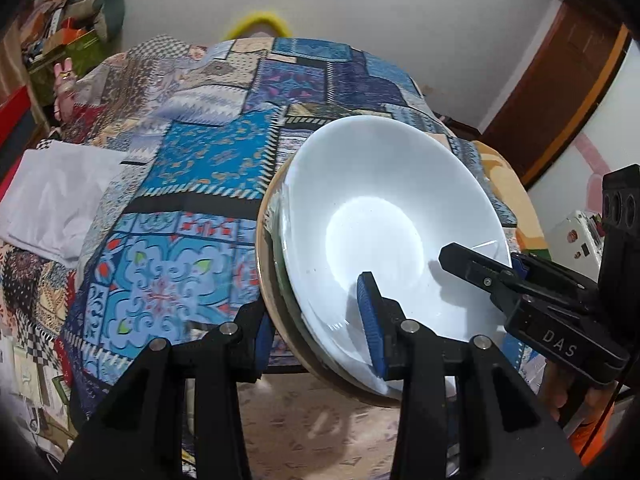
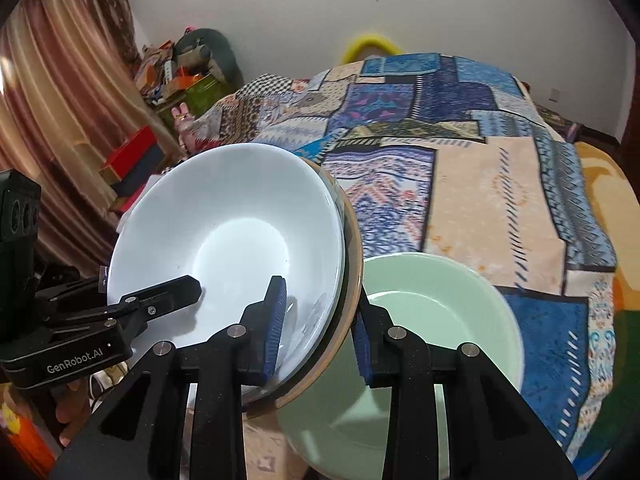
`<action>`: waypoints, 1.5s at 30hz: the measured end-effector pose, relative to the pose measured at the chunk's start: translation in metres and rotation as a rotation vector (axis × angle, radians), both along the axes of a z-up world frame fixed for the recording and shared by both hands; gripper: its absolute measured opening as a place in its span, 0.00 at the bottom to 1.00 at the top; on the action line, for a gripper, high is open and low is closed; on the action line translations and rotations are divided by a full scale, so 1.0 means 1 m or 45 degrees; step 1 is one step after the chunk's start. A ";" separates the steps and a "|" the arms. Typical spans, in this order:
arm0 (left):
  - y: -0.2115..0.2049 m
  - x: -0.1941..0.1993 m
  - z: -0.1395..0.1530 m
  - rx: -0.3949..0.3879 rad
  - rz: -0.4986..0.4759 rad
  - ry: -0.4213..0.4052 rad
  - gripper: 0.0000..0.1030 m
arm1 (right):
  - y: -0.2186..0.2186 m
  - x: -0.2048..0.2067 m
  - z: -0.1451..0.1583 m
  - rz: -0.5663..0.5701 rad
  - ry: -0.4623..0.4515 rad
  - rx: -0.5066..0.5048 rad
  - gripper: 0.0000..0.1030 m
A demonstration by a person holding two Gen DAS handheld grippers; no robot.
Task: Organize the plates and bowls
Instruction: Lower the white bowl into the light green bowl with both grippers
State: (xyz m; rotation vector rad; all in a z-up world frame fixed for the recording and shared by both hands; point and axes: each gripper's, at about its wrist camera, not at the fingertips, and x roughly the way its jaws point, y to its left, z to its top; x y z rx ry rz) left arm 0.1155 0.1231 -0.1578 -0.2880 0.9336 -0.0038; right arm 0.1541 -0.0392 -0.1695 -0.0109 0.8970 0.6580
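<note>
A white cloth (image 1: 56, 196) is lying at the far left of the bed, on the patchwork bedspread (image 1: 208, 160) that is covering it. To the right of it, the left gripper (image 1: 316, 336) is clamping the near rim of a stack of dishes: one blue-padded finger is lying inside the white bowl (image 1: 384, 208), the other is sitting outside and below the stack, so the fingers are clenched on the stack's edge. The white bowl is sitting on top, tilted toward the camera, nested in a clear glass plate (image 1: 280, 240), with a tan plate (image 1: 266, 280) beneath as the outermost layer. The stack is hanging over the bed's near edge, above the patterned floor (image 1: 312, 420).

In the right wrist view, the right gripper (image 2: 320, 328) is gripping the same stack at its other side: one finger is pressing inside the white bowl, the other is sitting behind the tan rim, fingers clenched on it. Just to the right, a pale green bowl (image 2: 440, 308) is standing upright, partly hidden behind the stack's edge; whether the two are touching cannot be told.
</note>
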 end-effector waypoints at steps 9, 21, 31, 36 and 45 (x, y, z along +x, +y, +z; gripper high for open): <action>-0.041 0.017 -0.002 0.001 -0.092 0.011 0.38 | -0.039 0.000 0.001 -0.086 0.000 -0.004 0.27; -0.081 0.036 -0.016 0.016 -0.183 0.055 0.38 | -0.078 0.003 -0.011 -0.168 0.040 -0.009 0.27; -0.088 0.043 -0.035 0.024 -0.200 0.116 0.38 | -0.086 0.005 -0.029 -0.177 0.099 -0.007 0.27; -0.086 0.046 -0.046 0.023 -0.193 0.150 0.38 | -0.084 0.007 -0.039 -0.178 0.131 -0.006 0.27; -0.083 0.047 -0.048 -0.014 -0.181 0.149 0.38 | -0.086 0.006 -0.040 -0.183 0.128 0.034 0.28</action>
